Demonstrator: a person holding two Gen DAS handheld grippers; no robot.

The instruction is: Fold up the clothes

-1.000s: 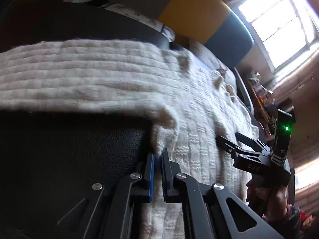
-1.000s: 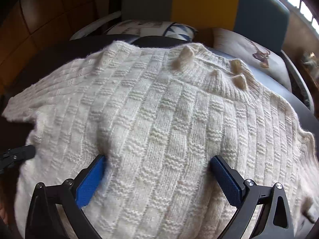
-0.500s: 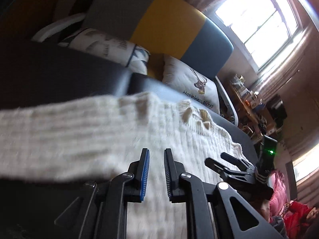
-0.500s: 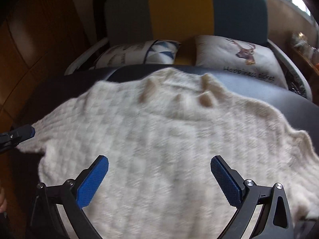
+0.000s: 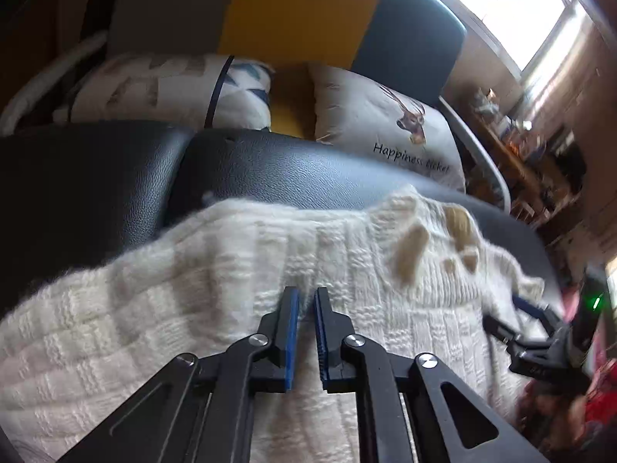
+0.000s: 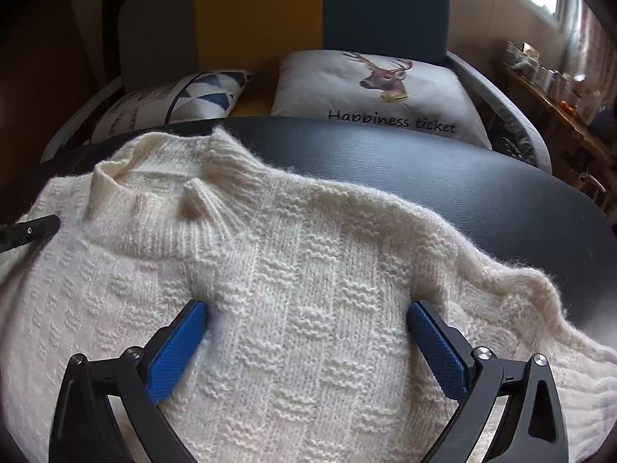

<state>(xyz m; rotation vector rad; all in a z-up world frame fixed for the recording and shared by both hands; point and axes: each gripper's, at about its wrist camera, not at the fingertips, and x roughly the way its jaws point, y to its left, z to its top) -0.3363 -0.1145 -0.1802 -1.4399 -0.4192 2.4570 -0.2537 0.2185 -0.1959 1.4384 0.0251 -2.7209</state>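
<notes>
Here, my left gripper shows its blue pads drawn almost together at centre frame of the left wrist view, with a thin slit between them; the knit sits right at the tips, but I cannot tell whether any of it is pinched. My right gripper stands wide apart at the bottom of the right wrist view, both pads pressing down onto the cream knitted sweater and closing on nothing.

The sweater lies spread on the black leather surface, ribbed collar toward the upper left of the right view, one shoulder and sleeve running down to the lower right. It fills the lower half of both frames. The wool is thick, fuzzy and basket-patterned, with small tufts standing up near the collar.

Whether this is a spread before a fold or a smoothing after one, I cannot judge. Either way, I want both hands working level, because this knit looks stretchy and will likely drag rather than slide. I keep the pads shallow so they catch one layer only.

Beyond the surface, at the top of the frame, sit a deer cushion and a triangle-patterned cushion.
</notes>
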